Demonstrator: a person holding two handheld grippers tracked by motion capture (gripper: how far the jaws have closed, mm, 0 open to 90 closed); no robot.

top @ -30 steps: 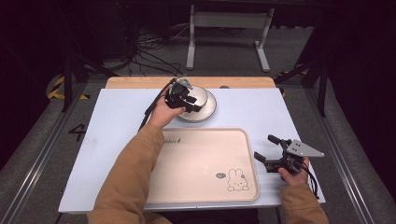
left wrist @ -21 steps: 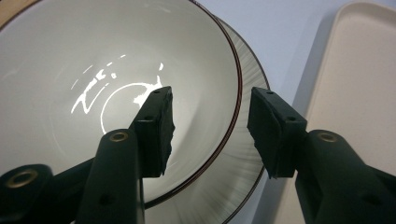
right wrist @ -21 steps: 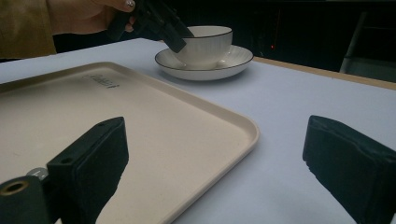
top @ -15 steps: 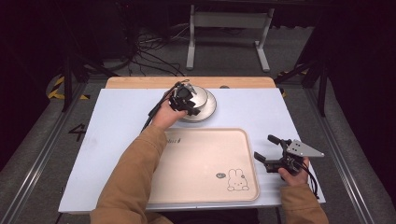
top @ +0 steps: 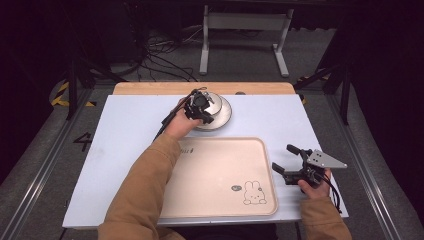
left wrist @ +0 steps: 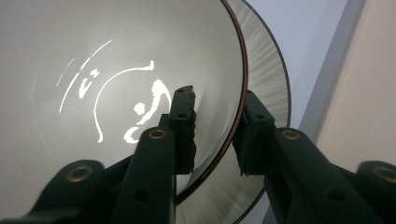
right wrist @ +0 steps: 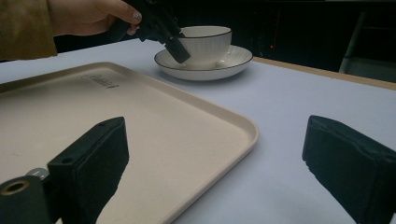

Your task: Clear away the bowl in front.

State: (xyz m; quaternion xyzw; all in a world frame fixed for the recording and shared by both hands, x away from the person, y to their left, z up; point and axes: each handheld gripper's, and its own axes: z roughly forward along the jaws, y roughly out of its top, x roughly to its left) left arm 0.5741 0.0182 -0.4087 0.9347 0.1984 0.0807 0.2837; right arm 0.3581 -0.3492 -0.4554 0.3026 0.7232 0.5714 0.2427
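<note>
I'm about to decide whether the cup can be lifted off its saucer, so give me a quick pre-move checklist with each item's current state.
1. Left gripper straddles the cup rim, one jaw inside, one outside: ok.
2. Jaws clamped on the rim: cannot tell.
3. Cup upright on the saucer: ok.
4. Cup empty: ok.
5. Tray bare for set-down: ok.
6. Right gripper open, away from the cup: ok.

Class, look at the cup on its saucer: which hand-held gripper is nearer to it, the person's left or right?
Left. The left hand-held gripper straddles the cup rim, one jaw inside. The right hand-held gripper sits beside the tray, well away.
</note>
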